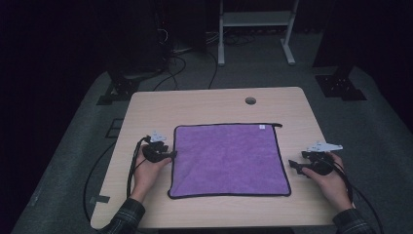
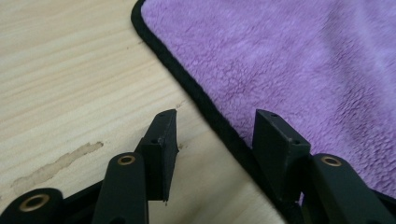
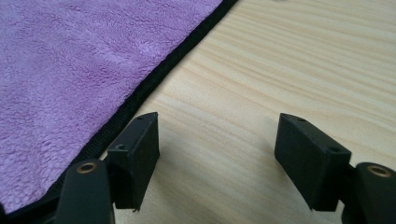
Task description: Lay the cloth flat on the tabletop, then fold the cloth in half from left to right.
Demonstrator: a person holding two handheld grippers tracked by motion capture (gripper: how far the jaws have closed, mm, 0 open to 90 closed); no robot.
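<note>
From the high view, a purple cloth (image 1: 229, 160) lies spread flat and roughly square on the pale wooden worktop (image 1: 204, 105), its black hem showing all round and a small white tag near its far edge. The left hand-held gripper (image 1: 168, 155) sits at the cloth's left edge, about halfway along it, and the right hand-held gripper (image 1: 294, 166) sits just off the right edge, a little nearer the person. Both point inward at the cloth. This looks like the approach to a grasp on the two side hems, most likely to fold or lift the cloth; nothing is picked up yet.

In the left gripper view, the jaws of the left hand-held gripper (image 2: 215, 137) stand apart, one over bare wood and the other over the purple pile, with the black hem (image 2: 205, 105) running between them. They straddle the edge but do not pinch it.

In the right gripper view, the right hand-held gripper (image 3: 217, 149) has its jaws spread wide, both over bare wood, with the hem (image 3: 154, 79) just beside the left-hand jaw.

Next, I judge, the right one must slide sideways until the hem lies between its jaws. Then both must dip low enough to catch the thin edge before closing.
</note>
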